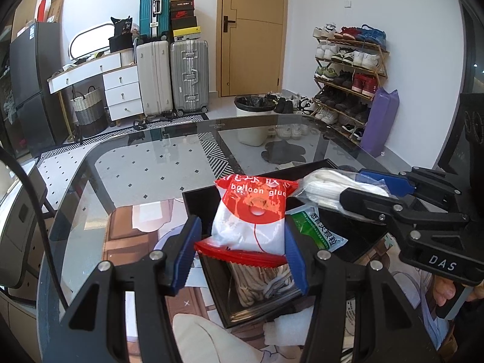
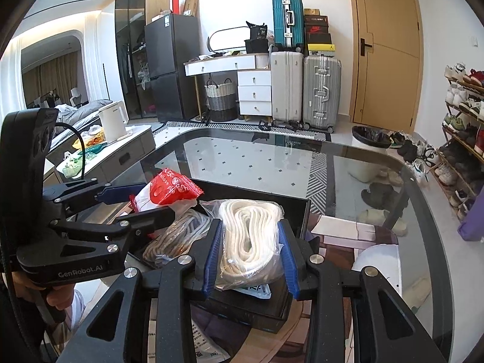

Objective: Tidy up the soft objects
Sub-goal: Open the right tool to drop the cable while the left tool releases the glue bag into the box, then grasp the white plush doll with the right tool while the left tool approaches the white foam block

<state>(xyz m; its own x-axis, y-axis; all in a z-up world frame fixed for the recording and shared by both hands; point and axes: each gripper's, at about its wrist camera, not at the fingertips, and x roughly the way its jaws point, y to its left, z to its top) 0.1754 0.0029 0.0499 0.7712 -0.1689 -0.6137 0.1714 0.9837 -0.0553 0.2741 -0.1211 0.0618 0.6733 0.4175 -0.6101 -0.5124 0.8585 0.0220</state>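
My left gripper is shut on a red and white "balloon glue" packet and holds it over a black tray. In the right wrist view the same packet sits between the left gripper's fingers. My right gripper is shut on a clear bag of white rope, held above the tray; that bag also shows in the left wrist view. A bag of beige rope lies in the tray, next to a green and white sachet.
The tray rests on a printed mat on a glass table. White foam pieces lie near the tray. A white round object lies on the mat to the right. Suitcases, a shoe rack and a bin stand beyond the table.
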